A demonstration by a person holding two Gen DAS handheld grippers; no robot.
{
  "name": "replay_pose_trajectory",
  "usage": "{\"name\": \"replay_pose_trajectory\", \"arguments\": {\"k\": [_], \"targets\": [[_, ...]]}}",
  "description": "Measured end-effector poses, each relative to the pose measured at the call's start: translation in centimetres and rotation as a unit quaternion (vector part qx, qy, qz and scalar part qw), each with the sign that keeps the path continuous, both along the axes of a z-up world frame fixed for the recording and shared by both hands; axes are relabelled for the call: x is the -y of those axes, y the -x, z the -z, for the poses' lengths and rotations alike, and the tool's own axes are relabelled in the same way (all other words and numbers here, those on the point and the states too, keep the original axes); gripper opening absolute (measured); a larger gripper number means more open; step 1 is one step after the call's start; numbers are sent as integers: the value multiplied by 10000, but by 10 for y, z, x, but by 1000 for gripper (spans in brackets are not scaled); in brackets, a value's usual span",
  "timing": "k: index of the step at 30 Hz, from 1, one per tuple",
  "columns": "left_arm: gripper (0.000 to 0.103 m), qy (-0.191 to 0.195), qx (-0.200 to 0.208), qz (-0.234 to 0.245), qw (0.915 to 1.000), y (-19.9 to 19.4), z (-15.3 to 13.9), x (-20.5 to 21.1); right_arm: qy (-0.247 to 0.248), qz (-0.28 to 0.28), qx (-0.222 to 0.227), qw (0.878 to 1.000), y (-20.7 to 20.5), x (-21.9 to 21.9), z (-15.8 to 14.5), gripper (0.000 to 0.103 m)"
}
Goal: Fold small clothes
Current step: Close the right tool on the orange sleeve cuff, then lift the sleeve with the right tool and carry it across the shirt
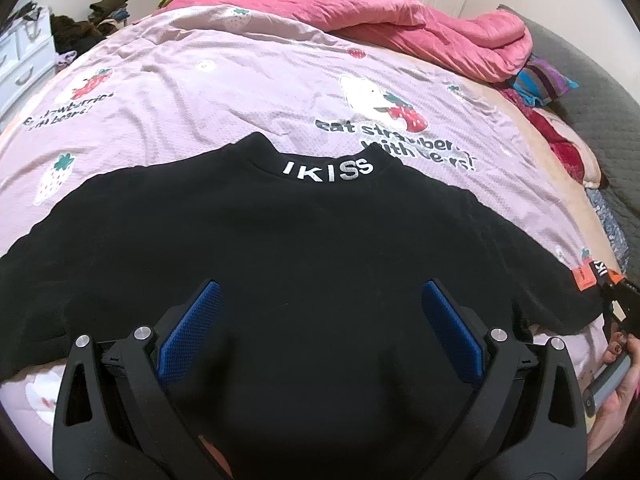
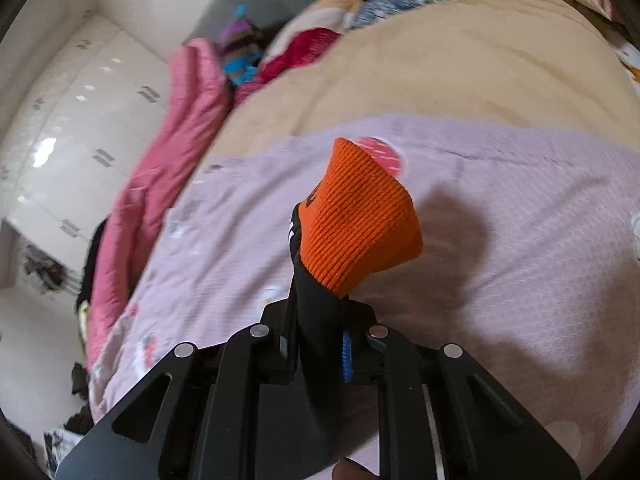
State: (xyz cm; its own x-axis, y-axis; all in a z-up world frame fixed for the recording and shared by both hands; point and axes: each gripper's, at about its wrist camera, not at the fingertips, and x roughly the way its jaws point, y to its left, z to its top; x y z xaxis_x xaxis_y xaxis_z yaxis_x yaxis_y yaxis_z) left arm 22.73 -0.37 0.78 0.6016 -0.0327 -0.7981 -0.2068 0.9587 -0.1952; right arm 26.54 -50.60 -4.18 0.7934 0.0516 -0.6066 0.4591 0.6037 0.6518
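though flat, sweater (image 1: 304, 248) collar (image 1: 328, 168) away

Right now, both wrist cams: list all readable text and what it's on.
"IKISS": white letters on the collar of the black sweater.
"eat strawber.. with bears!": dark print on the pink bedsheet, near the bear; part creased.
"..strawberries with bears!": same sheet, left; start warped.
Orange tag on the sleeve: too small to read.
Orange cuff in the right gripper: marks unreadable.

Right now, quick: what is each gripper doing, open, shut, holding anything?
Left gripper: open, above the black sweater, holding nothing.
Right gripper: shut on the sweater's sleeve, just behind its orange cuff.
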Motion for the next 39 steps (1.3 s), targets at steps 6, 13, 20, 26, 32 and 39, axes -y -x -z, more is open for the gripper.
{"name": "replay_pose_trajectory", "arguments": {"k": [6, 13, 20, 26, 32, 39], "targets": [[94, 263, 100, -60, 9996, 6, -10, -8, 186, -541, 712, 9958, 1, -23, -27, 15], [94, 386, 195, -80, 9990, 11, -20, -14, 361, -1257, 1251, 9835, -1, -50, -52, 15], [94, 627, 209, -67, 9978, 14, -23, -22, 606, -1858, 1565, 9681, 2, -84, -71, 15], [94, 892, 282, -92, 9956, 17, -25, -31, 804, -2337, 1698, 9540, 5, -121, -83, 15], [94, 1164, 290, -216, 9925, 20, -23, -44, 1089, -2828, 1725, 9372, 10, -162, -91, 15], [94, 1284, 299, -260, 9909, 25, -20, -55, 1351, -3331, 1696, 9176, 13, -206, -89, 15]]}}
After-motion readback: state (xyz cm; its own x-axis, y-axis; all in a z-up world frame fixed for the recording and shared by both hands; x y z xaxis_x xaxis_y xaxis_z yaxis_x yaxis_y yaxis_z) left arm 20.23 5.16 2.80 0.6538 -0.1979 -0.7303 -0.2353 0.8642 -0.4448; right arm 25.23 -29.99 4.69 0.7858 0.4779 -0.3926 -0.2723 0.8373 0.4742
